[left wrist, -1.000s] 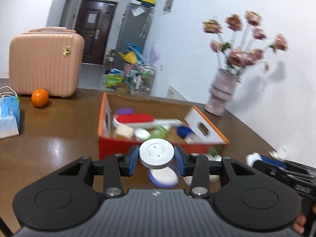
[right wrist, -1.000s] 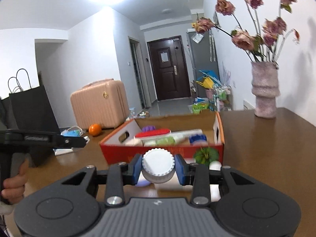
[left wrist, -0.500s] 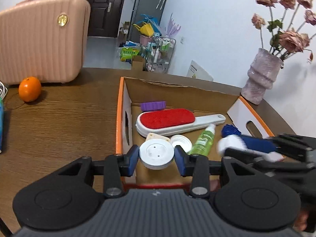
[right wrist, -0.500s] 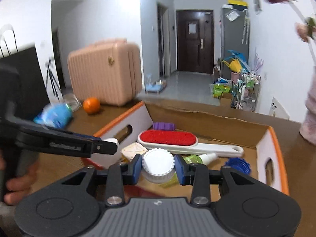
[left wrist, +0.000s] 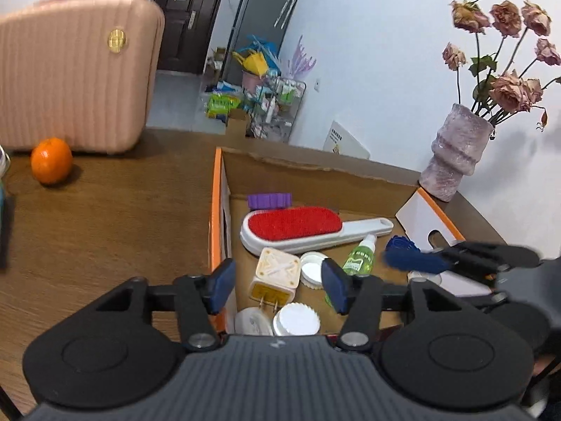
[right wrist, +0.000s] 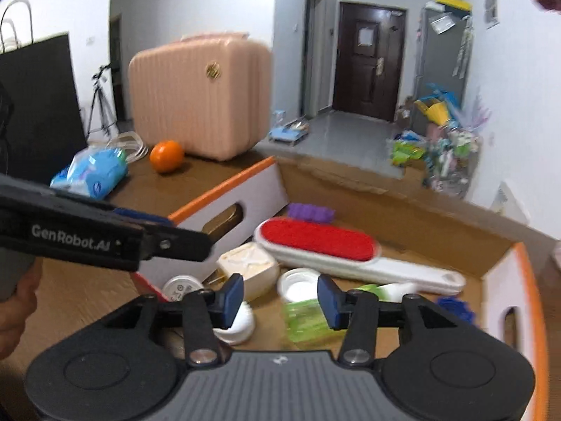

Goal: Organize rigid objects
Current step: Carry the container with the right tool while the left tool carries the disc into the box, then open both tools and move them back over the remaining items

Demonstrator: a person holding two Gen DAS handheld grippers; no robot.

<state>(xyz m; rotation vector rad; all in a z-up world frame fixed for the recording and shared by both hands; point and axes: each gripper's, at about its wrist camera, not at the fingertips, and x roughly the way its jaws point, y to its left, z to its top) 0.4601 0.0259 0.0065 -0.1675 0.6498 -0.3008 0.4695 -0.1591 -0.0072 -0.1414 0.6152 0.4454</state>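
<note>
An orange-rimmed cardboard box (left wrist: pixel 218 210) holds a red lint brush (left wrist: pixel 298 226), a purple piece (left wrist: pixel 269 200), a cream plug (left wrist: pixel 277 273), a green spray bottle (left wrist: pixel 361 256), white lids and a blue piece (left wrist: pixel 403 245). My left gripper (left wrist: pixel 278 282) is open and empty over the box's near left corner. A flat white disc (left wrist: pixel 252 321) and a ribbed white cap (left wrist: pixel 296 319) lie in the box below it. My right gripper (right wrist: pixel 280 300) is open and empty over the box (right wrist: pixel 224 189), above the green bottle (right wrist: pixel 305 319) and a white cap (right wrist: pixel 235 322).
A pink suitcase (left wrist: pixel 73 70) and an orange (left wrist: pixel 51 161) stand on the brown table (left wrist: pixel 105 217) to the left. A vase of dried roses (left wrist: pixel 455 151) stands beyond the box's right end. A blue packet (right wrist: pixel 91 172) and a black bag (right wrist: pixel 35 105) are at the far left.
Both grippers moved forward over the box and opened. The left one let go of the flat white disc and the right one let go of the ribbed white cap; both now lie in the box.
</note>
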